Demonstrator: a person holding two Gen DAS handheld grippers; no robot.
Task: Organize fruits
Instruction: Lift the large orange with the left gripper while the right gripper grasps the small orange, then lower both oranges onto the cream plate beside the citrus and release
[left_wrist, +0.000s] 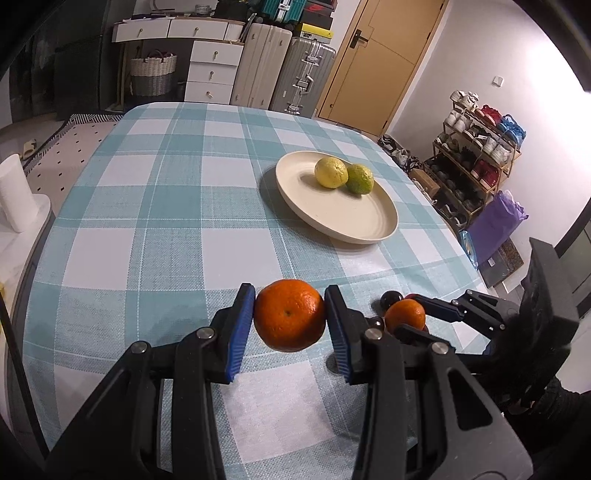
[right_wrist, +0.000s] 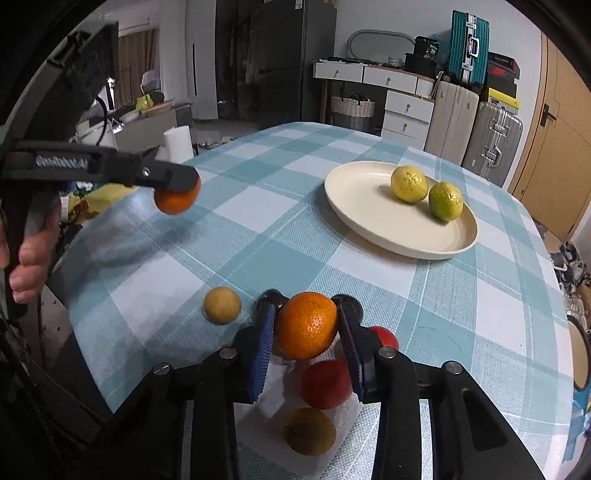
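My left gripper (left_wrist: 290, 314) is shut on an orange (left_wrist: 290, 315), its blue pads pressing both sides just above the checked tablecloth. The right wrist view shows that same orange (right_wrist: 176, 197) hanging at the left. My right gripper (right_wrist: 307, 326) is shut on a second orange (right_wrist: 307, 325), which also appears low on the right in the left wrist view (left_wrist: 405, 315). A cream plate (left_wrist: 332, 218) (right_wrist: 362, 199) farther back holds a yellow citrus (left_wrist: 331, 172) (right_wrist: 409, 184) and a green citrus (left_wrist: 360, 179) (right_wrist: 446, 201).
Loose fruit lies under and beside my right gripper: a yellowish one (right_wrist: 221, 305), two red ones (right_wrist: 325, 384) (right_wrist: 384, 336) and a brownish one (right_wrist: 310, 430). A paper roll (right_wrist: 178, 142) stands off the table's left. A person's hand (right_wrist: 29, 258) holds the left gripper.
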